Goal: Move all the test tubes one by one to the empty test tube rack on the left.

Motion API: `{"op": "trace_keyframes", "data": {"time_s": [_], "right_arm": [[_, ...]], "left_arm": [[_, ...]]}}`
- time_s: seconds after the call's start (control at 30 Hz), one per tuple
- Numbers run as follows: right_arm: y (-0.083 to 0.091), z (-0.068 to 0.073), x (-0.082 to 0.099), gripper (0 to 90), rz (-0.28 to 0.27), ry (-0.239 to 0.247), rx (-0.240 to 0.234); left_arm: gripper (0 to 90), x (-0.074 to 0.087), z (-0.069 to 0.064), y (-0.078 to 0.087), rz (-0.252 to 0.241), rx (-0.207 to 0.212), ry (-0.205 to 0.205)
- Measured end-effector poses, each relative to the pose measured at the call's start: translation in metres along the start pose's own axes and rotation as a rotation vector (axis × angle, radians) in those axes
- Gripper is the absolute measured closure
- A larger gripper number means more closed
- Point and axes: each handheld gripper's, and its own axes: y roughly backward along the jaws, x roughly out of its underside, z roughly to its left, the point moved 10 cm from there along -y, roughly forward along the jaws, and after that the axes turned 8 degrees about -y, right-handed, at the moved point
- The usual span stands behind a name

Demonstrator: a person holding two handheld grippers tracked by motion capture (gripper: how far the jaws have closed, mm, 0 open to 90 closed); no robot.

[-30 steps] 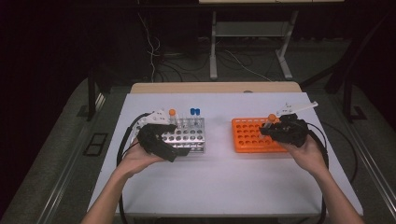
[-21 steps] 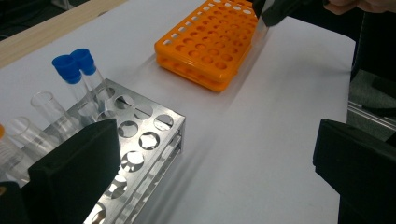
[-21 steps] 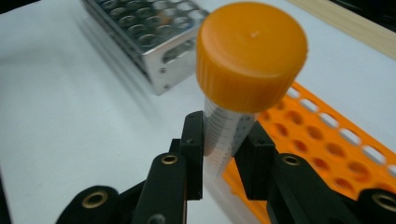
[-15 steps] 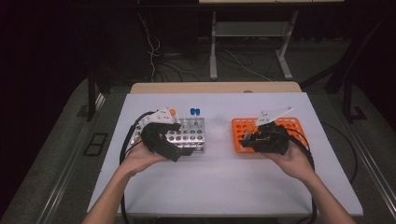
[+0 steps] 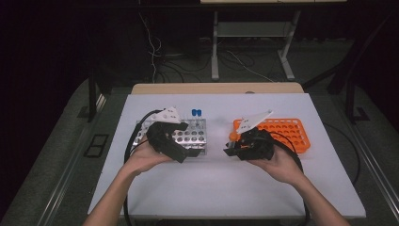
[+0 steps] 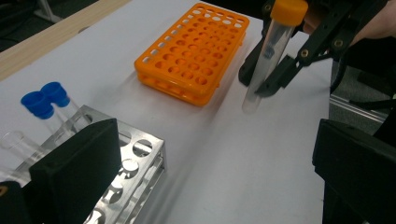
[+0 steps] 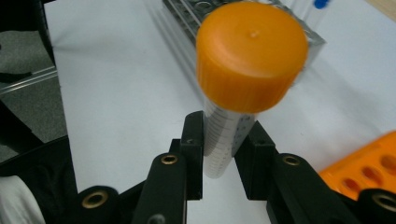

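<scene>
My right gripper (image 5: 231, 147) is shut on a clear tube with an orange cap (image 5: 232, 135), held upright above the white table between the two racks. Its two jaws clamp the tube (image 7: 223, 140) below the cap. From the left gripper view the tube (image 6: 267, 60) hangs clear of the tabletop in the right gripper (image 6: 273, 77), just in front of the orange rack (image 6: 191, 51). My left gripper (image 5: 184, 153) rests over the front of the metal rack (image 5: 195, 136). The left gripper (image 6: 215, 186) stands open, with nothing between its jaws.
Two blue-capped tubes (image 5: 196, 112) stand at the metal rack's far edge (image 6: 44, 98). The orange rack (image 5: 287, 132) lies to the right, its holes bare. The metal rack (image 7: 187, 11) lies ahead of the held tube. Cables trail from both grippers toward the table's front.
My right gripper has carried the orange-capped tube leftward, from over the orange rack to the gap between the racks. The left gripper has stayed put.
</scene>
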Motion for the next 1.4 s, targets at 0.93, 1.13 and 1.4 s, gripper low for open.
{"op": "trace_keyframes", "data": {"time_s": [0.93,1.13,1.4], "right_arm": [[-0.050,0.040,-0.013,73.6,0.108,0.091,-0.079],[-0.054,0.044,-0.014,73.6,0.107,0.104,-0.084],[-0.053,0.043,-0.016,54.1,0.080,0.084,-0.086]], "left_arm": [[51.1,-0.006,-0.028,-0.016,0.093,0.182,-0.128],[67.8,-0.003,-0.026,-0.016,0.132,0.181,-0.150],[68.7,-0.004,-0.019,-0.008,0.137,0.171,-0.138]]}}
